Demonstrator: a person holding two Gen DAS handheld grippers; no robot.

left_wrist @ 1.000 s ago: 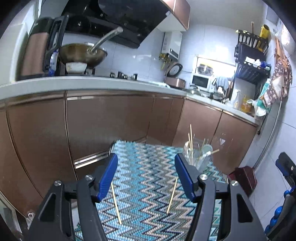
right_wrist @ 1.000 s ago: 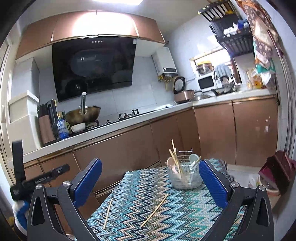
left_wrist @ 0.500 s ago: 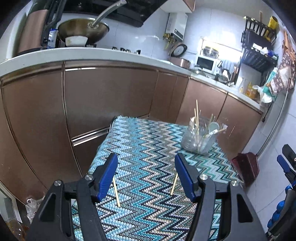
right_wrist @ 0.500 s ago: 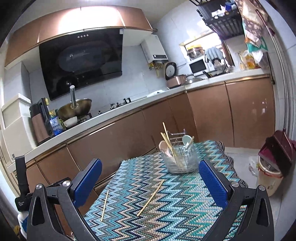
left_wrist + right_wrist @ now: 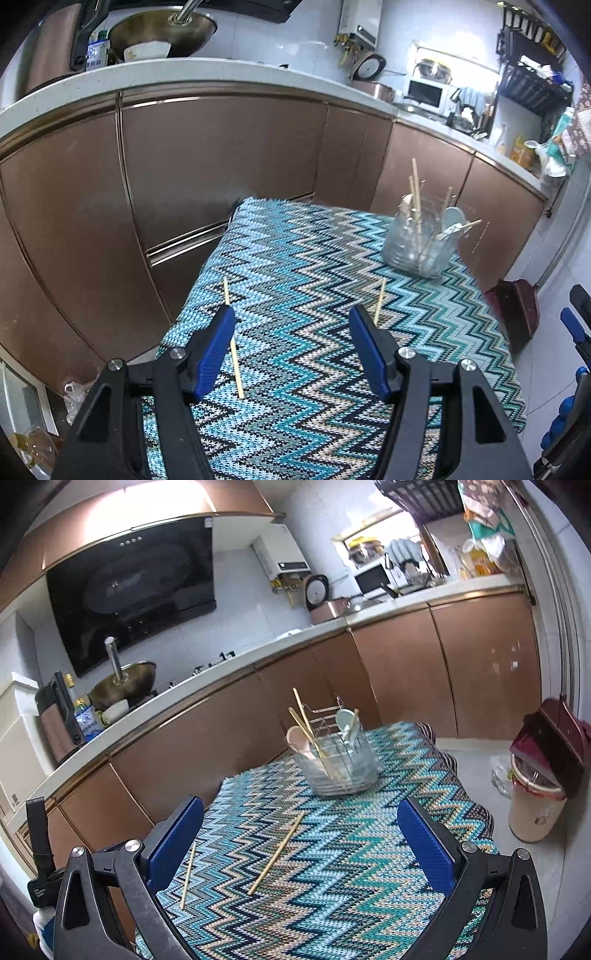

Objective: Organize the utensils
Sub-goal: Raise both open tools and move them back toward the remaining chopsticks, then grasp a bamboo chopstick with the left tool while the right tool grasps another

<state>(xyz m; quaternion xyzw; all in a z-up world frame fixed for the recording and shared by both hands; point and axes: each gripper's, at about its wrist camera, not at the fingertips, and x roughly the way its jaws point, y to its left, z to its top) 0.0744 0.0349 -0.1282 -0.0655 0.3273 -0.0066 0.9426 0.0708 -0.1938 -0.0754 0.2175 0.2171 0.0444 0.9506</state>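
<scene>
Utensil holder (image 5: 334, 762): several chopsticks and spoons already inside. Two chopsticks (image 5: 276, 852) (image 5: 187, 875) left on tabletop (image 5: 351, 867), near holder. Left tongs (image 5: 291, 350), right tongs (image 5: 301, 843): wide, empty.

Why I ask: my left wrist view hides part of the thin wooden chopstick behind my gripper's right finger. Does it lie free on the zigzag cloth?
Observer: Yes. The right wrist view shows that thin wooden chopstick whole, flat on the blue zigzag cloth, touching nothing else.
Operator: Is the right gripper ready?
Observer: The right gripper is open and empty, with the clear utensil holder ahead of it.
</scene>
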